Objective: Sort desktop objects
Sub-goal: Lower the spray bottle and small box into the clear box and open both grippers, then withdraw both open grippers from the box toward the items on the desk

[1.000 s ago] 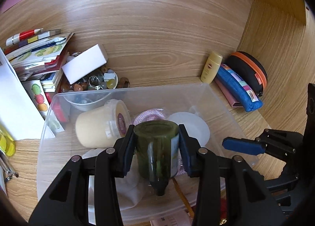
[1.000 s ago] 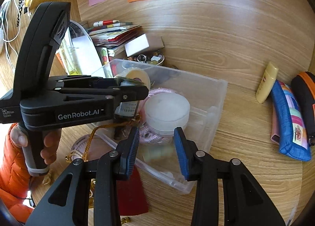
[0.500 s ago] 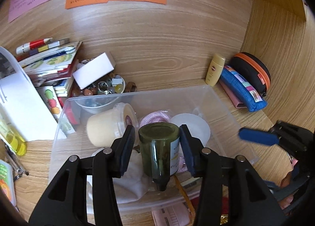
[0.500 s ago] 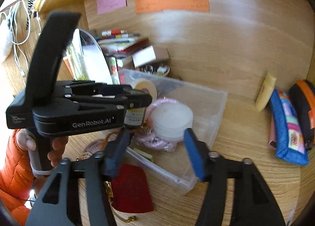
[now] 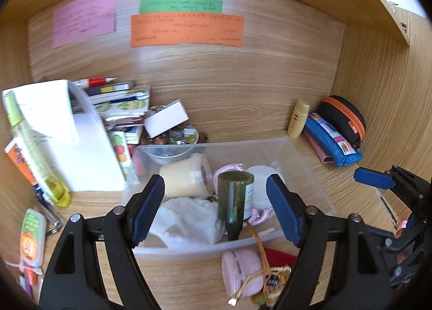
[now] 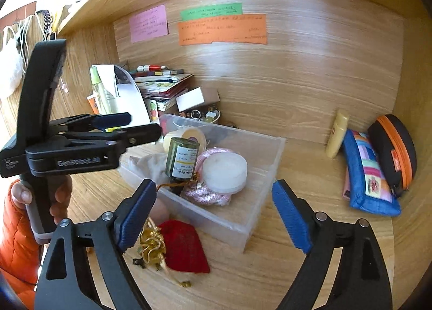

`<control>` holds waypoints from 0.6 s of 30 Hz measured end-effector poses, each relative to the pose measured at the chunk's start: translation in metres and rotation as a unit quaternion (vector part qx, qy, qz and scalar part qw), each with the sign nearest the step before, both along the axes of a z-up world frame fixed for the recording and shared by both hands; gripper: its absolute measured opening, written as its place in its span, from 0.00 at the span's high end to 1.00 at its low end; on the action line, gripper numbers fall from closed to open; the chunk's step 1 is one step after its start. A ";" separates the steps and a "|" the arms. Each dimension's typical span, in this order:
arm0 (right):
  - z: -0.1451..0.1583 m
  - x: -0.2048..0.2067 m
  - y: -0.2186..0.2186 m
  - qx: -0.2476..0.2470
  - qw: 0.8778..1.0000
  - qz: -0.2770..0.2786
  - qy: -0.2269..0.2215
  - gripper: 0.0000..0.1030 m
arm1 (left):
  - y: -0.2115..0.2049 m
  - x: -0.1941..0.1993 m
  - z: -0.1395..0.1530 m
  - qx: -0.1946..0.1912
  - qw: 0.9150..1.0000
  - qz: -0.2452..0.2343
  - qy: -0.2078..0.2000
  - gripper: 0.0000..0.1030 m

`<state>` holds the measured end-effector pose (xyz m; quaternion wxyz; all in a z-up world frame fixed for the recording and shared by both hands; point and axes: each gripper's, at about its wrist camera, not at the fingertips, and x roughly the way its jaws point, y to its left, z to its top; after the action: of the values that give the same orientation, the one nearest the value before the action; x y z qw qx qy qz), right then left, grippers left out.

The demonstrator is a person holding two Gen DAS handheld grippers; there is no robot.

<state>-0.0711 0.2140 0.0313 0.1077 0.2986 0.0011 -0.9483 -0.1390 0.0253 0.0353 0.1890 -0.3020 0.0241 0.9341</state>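
Desktop clutter is partly gathered: the clear bin (image 6: 266, 172) at the middle of the desk already holds a green bottle (image 5: 235, 196), a cream tub (image 5: 183, 179), a white lidded jar (image 6: 225, 172), a pink cord (image 6: 213, 195) and a white cloth (image 5: 189, 222). In both views the bottle lies tilted, neck toward the near wall, resting on the cloth and cord, touched by neither gripper. The left gripper (image 5: 216, 208) hangs above the near edge of the bin with its fingers spread wide and nothing between them; the bottle shows in the gap but apart from both pads. The right gripper (image 6: 214, 218) hovers near the bin's near right corner, fingers also wide and empty. Much seems left to sort, judging by what lies outside the bin: a red pouch (image 6: 186, 248) with gold cord just beside the near wall, a pink round case (image 5: 241, 269) next to it, a yellow tube (image 6: 336, 134), a blue pencil case (image 6: 370, 175) and a black case (image 6: 391, 148) at the far right, and books (image 6: 164, 86), a small bowl of trinkets (image 5: 175, 137), and spray bottles (image 5: 35, 148) at the far left. I judge the task under halfway done, the pouch being the nearest next pick.
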 end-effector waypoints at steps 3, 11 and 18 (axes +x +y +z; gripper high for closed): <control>0.000 0.009 0.001 -0.008 1.000 -0.006 -0.004 0.16 | -0.011 0.013 0.001 -0.003 1.000 0.013 0.004 0.16; -0.012 0.029 -0.004 -0.020 0.999 -0.016 -0.026 0.15 | -0.043 0.046 -0.011 -0.005 1.000 0.031 -0.002 0.08; -0.028 0.040 -0.009 -0.030 0.998 -0.023 -0.047 0.15 | -0.059 0.070 -0.037 -0.029 0.998 0.037 -0.034 0.07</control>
<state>-0.0308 0.2055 0.0034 0.0945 0.3398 -0.0394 -0.9349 -0.0695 -0.0332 -0.0016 0.1458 -0.3399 0.0337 0.9285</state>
